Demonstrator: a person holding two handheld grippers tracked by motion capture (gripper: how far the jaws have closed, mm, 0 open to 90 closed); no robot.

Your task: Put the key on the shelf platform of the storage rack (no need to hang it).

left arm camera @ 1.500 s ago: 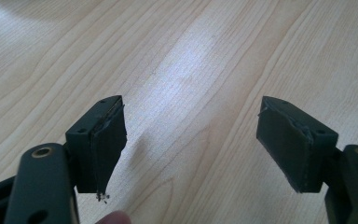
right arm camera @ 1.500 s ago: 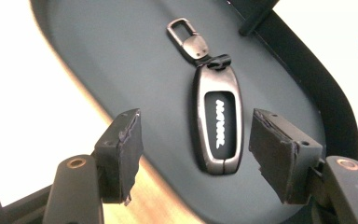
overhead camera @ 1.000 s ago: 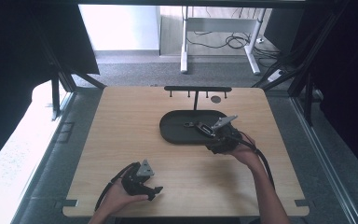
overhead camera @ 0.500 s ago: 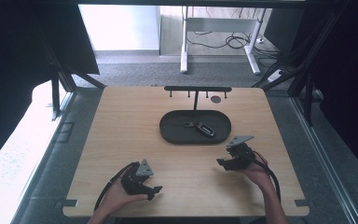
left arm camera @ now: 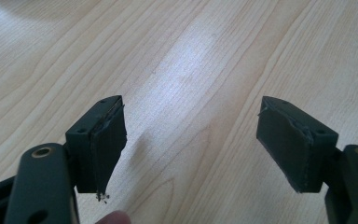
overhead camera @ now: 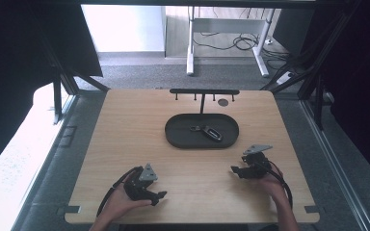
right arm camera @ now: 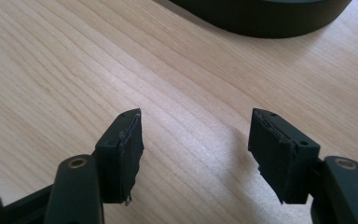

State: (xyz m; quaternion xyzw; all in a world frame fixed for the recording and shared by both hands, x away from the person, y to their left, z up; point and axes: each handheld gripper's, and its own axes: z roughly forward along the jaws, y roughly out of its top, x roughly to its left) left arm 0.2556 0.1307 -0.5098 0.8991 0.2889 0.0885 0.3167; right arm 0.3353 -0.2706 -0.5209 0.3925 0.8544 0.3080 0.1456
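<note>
Key fob (overhead camera: 210, 132): small, dark and long, with a metal ring at one end.
Place: it lies flat in the black oval tray (overhead camera: 178, 138), near the middle.
Right gripper (overhead camera: 234, 169): jaws apart, holding nothing, on bare wood just below the tray.
Left gripper (overhead camera: 160, 195): jaws wide apart, holding nothing, near the table's front edge.
Room: lots of bare wooden table (overhead camera: 125, 130) left of the tray.

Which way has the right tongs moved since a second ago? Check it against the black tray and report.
Yes. The right tongs has pulled back from over the black tray toward the table's near edge, open and holding nothing; the key lies in the tray.
</note>
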